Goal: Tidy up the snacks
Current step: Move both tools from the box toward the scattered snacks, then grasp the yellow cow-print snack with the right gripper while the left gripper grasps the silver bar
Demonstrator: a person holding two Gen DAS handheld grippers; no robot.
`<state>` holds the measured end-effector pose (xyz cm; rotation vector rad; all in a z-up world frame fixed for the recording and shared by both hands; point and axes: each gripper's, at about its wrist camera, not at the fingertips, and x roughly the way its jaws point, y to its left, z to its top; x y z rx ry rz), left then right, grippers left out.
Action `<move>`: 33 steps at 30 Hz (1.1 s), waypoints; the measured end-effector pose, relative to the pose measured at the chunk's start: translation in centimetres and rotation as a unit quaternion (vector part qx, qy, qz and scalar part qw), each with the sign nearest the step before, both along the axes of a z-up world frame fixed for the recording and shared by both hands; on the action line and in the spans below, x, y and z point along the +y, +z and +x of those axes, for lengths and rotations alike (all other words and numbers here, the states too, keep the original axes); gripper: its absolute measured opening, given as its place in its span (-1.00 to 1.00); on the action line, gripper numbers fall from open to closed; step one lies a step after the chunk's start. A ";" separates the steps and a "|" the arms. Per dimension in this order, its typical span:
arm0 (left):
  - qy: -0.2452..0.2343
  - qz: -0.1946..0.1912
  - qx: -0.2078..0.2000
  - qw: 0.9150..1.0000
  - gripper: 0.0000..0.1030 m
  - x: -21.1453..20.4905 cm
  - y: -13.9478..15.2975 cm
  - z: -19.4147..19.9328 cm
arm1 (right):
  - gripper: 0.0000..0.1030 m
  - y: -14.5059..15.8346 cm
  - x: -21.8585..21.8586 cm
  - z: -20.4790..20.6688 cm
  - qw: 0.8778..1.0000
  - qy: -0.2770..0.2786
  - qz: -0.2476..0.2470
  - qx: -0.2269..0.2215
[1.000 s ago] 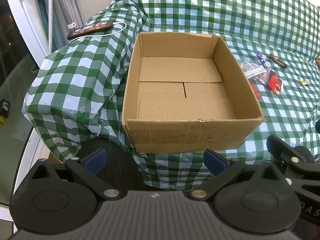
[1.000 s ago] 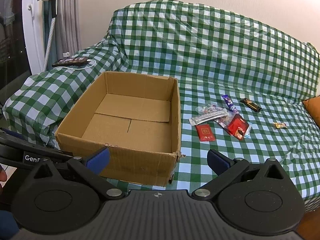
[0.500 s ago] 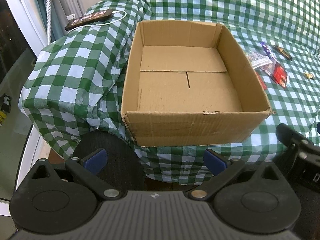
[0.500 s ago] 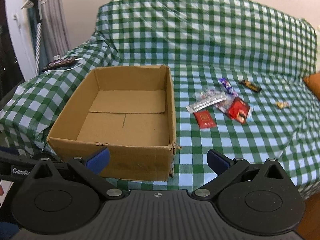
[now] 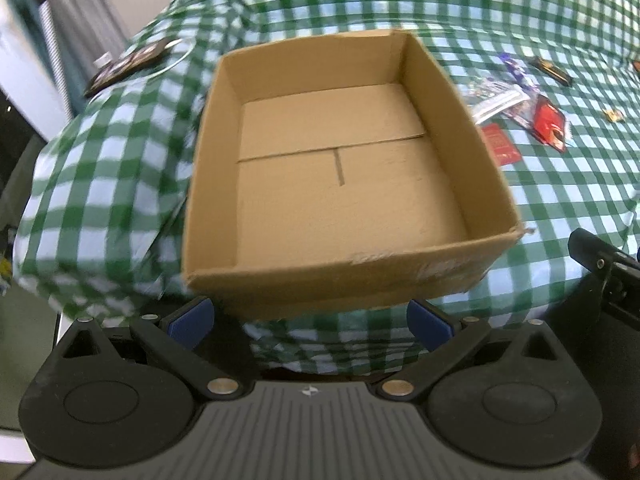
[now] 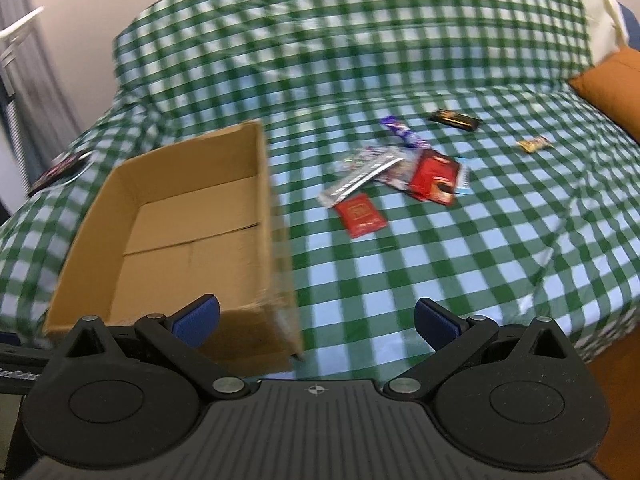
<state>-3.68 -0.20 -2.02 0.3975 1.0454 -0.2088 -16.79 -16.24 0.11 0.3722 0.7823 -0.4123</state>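
Right of the empty brown cardboard box (image 6: 192, 240), every scattered snack packet (image 6: 400, 176) awaits on the green checked cloth (image 6: 440, 280); left claw (image 5: 310, 318) and right claw (image 6: 318, 318) gape apart, empty.

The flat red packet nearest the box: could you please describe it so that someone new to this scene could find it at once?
Start at the open cardboard box on the green checked cover. Beside its right wall lies a small cluster of snacks. The flat red packet sits at the cluster's near edge, closest to the box; unlike the glossier red pouch farther back, it is plain, matte and lies alone on the cloth.
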 end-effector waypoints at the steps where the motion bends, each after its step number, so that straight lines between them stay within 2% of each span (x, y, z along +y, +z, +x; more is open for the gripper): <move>1: -0.007 0.002 -0.002 1.000 0.99 -0.8 0.1 0.2 | 1.00 -0.2 -0.7 0.0 1.000 -0.006 -0.001 0.001; 7: -0.060 0.000 -0.026 0.998 0.99 -7.3 1.3 1.8 | 1.00 -1.8 -6.4 -0.7 0.998 -0.058 0.006 -0.001; 14: -0.133 -0.050 -0.044 0.989 0.99 -18.8 1.3 4.8 | 1.00 -3.1 -13.3 -1.5 0.992 -0.123 0.004 -0.003; 19: -0.185 -0.072 -0.014 0.980 0.99 -27.6 -3.0 8.4 | 1.00 -4.4 -18.4 -1.6 0.986 -0.168 0.001 -0.002; 21: -0.202 -0.062 0.000 0.977 0.99 -30.7 -5.7 10.0 | 1.00 -5.2 -20.3 -1.5 0.983 -0.182 0.005 0.001; 23: -0.203 -0.039 0.011 0.978 0.99 -32.8 -8.5 11.4 | 1.00 -5.8 -21.9 -1.2 0.981 -0.193 0.008 0.003; 26: -0.197 -0.006 0.003 0.980 0.99 -34.3 -11.1 13.4 | 1.00 -6.9 -24.8 -0.1 0.981 -0.194 0.007 0.000; 30: -0.203 0.009 -0.004 0.979 0.99 -35.6 -12.4 16.0 | 1.00 -8.4 -30.8 2.8 0.978 -0.208 0.001 -0.010; 33: -0.217 0.019 0.028 0.976 0.99 -35.9 -13.6 17.8 | 1.00 -9.6 -36.3 6.1 0.974 -0.224 -0.012 -0.019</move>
